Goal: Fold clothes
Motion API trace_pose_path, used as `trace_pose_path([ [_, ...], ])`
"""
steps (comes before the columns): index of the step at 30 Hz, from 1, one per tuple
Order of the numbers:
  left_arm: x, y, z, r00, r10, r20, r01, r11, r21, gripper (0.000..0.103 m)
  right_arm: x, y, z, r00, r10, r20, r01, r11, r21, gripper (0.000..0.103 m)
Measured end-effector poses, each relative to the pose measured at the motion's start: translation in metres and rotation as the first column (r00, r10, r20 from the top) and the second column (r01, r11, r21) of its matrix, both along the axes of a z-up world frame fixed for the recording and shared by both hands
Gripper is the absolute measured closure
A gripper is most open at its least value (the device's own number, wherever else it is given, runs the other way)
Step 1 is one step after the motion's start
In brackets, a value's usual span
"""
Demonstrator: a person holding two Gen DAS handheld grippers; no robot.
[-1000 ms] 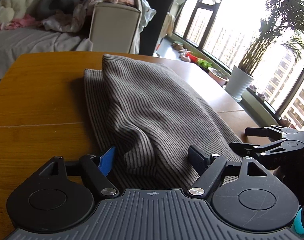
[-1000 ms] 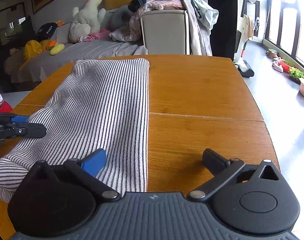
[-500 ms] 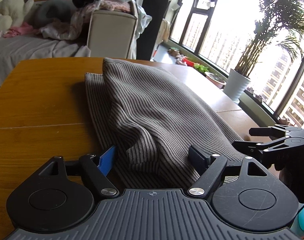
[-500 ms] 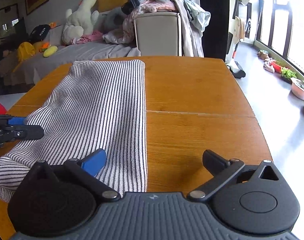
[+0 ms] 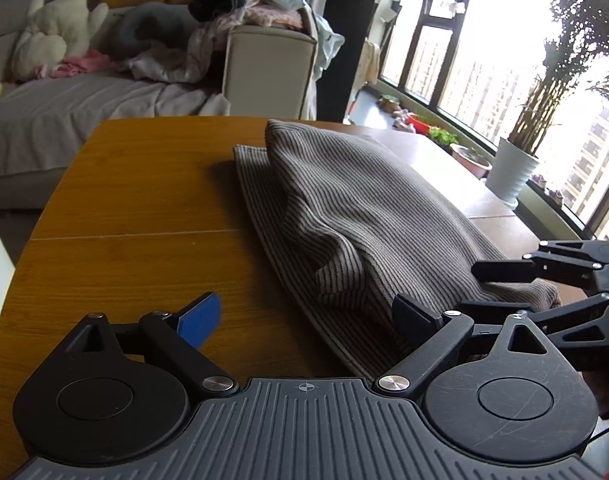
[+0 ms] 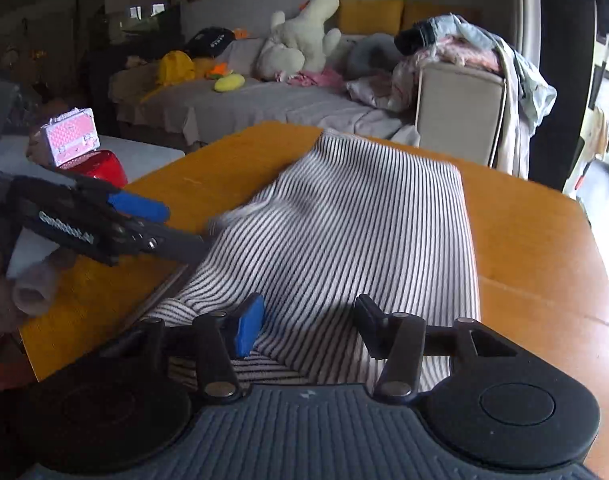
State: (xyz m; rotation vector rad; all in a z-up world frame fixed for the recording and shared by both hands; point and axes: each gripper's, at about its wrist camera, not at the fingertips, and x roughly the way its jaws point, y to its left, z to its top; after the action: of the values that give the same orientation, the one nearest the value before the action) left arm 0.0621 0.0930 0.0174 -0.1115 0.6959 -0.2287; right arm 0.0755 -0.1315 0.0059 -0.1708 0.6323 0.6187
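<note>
Your left tongs (image 5: pixel 304 316) gape wide beside the striped garment (image 5: pixel 368 216); right tongs (image 6: pixel 308 322) spread apart over its near hem, worktop (image 5: pixel 144 208) at 9 o'clock.

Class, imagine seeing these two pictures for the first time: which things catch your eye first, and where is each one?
First comes the striped grey-and-black knit garment, lying lengthwise on the orange-brown wooden table with its near end bunched up. Next, the two black grippers with blue-padded fingers: the right gripper open over the garment's near end, the left gripper open at its left edge. Behind the table, a white plush toy sits on the grey sofa.
</note>
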Motion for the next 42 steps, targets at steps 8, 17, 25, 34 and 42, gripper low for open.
trace_pose_path([
  [8, -0.017, 0.001, 0.006, 1.000, 0.009, 0.014, -0.009, 0.999, 0.039, 0.007, -0.016, -0.013, 0.003, 1.000, -0.019, 0.007, 0.019, 1.000, 0.014, 0.049],
  [17, -0.023, 0.002, 0.002, 1.000, 0.004, 0.004, -0.004, 0.997, 0.082, 0.005, -0.047, -0.004, 0.019, 0.981, 0.160, 0.112, -0.147, 0.982, -0.116, 0.026],
  [25, -0.032, 0.002, 0.003, 1.000, -0.010, 0.009, 0.009, 0.996, 0.093, 0.004, -0.068, 0.000, 0.025, 0.944, 0.299, 0.141, -0.273, 0.946, -0.178, 0.026],
  [34, -0.042, 0.001, 0.003, 1.000, -0.025, 0.014, 0.023, 0.994, 0.105, 0.003, -0.082, 0.020, -0.003, 0.913, 0.372, 0.168, -0.301, 0.892, -0.338, 0.017],
  [42, -0.047, 0.002, 0.005, 0.999, -0.041, 0.019, 0.038, 0.993, 0.108, 0.001, -0.048, 0.007, 0.012, 0.978, 0.207, 0.029, -0.204, 0.974, -0.097, 0.044],
])
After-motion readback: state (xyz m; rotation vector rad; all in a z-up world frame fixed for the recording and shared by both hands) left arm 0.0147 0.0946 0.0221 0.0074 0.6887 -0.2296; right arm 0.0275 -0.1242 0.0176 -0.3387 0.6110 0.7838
